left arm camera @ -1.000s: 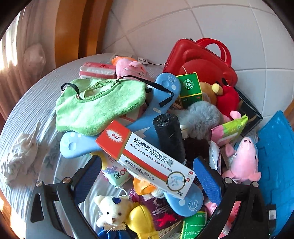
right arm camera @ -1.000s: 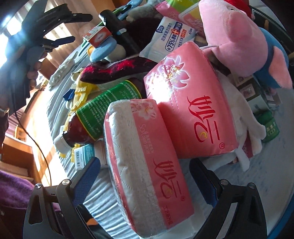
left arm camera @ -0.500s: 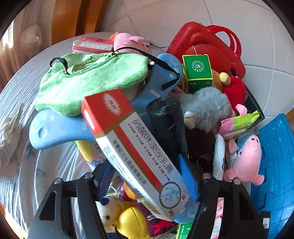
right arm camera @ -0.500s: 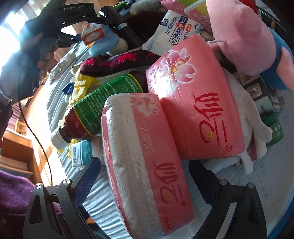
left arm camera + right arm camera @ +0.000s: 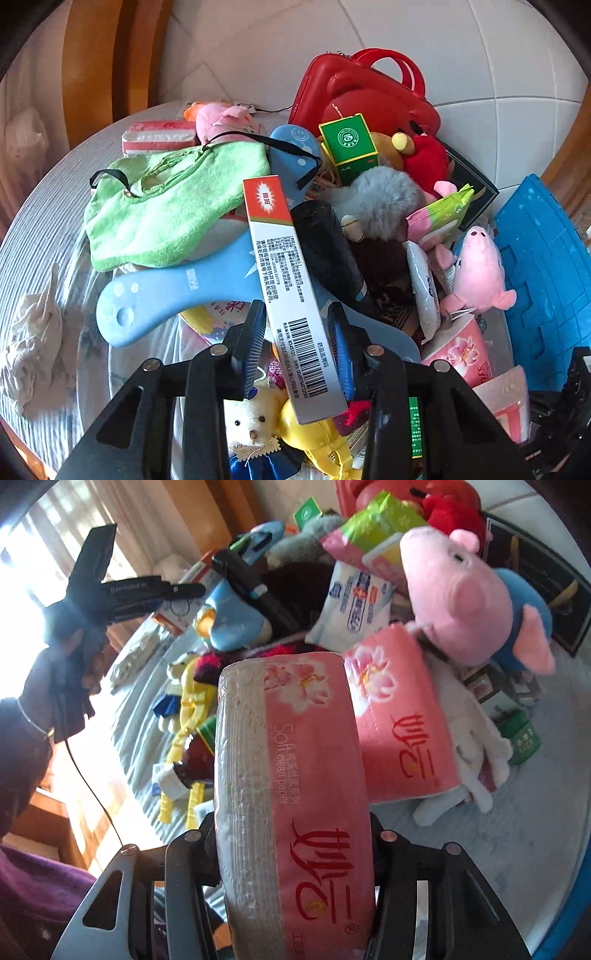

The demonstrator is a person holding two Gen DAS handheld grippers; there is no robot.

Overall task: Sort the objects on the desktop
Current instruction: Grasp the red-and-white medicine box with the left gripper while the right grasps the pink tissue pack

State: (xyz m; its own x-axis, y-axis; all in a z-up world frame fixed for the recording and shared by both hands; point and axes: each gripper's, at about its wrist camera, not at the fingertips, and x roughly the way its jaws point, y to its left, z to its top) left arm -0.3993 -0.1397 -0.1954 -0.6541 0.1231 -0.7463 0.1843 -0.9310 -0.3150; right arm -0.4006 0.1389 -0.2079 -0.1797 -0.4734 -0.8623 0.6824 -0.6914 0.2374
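A long white and red medicine box lies edge-up between the fingers of my left gripper, above the heap of objects. The jaws are closing and their pads press on its two sides. In the right wrist view a pink pack of tissue paper fills my right gripper, whose jaws are closing and squeeze it from both sides. The pack stands clear of the table. The left gripper also shows at the upper left of that view, held by a hand.
The heap holds a green cloth, a blue plastic paddle, a black cylinder, a red case and a pink pig plush. A second tissue pack lies beside it. A blue crate stands at the right.
Both grippers went from wide open to closed on their objects. The medicine box turned from flat and diagonal to edge-up along the left fingers. The tissue pack rose off the table.
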